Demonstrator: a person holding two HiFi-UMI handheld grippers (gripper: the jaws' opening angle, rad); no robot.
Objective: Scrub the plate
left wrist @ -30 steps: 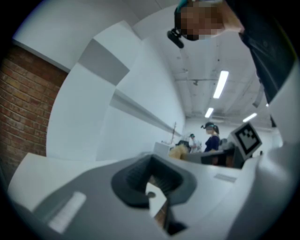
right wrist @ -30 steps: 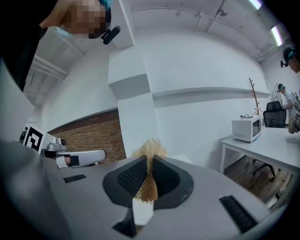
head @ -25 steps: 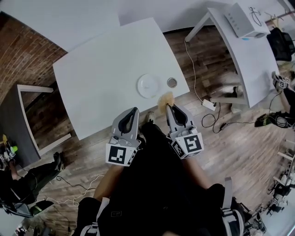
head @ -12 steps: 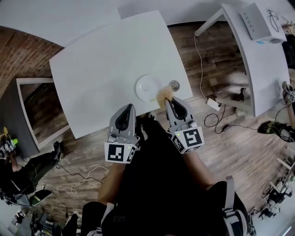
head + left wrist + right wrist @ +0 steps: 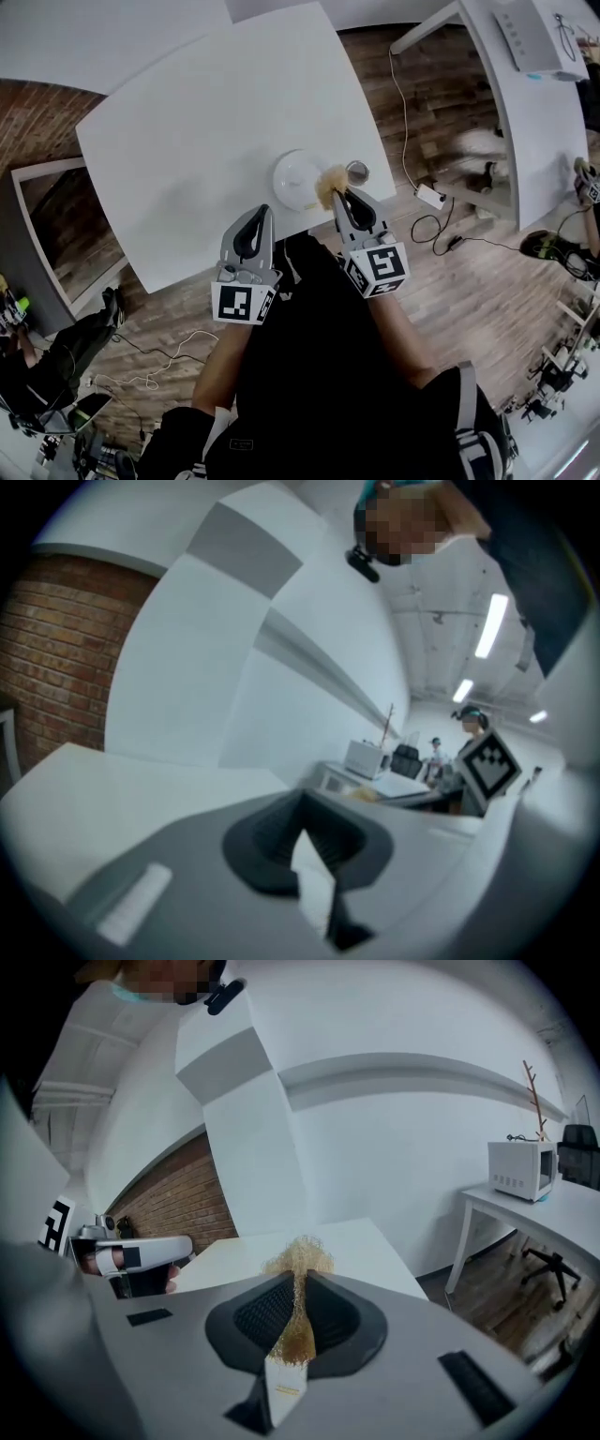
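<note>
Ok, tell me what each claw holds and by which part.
Right claw: tan fibrous scrubbing pad, pinched across its lower part, tuft poking past the tips. Left claw: shut, empty.

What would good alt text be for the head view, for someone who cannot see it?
Seen from above, the right gripper, shut on a tan fibrous scrubber, holds it at the edge of a white plate on a white table. The left gripper, shut and empty, hangs near the table's front edge.

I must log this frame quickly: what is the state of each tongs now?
Left tongs: closed, empty.
Right tongs: closed on the tan scrubber.
</note>
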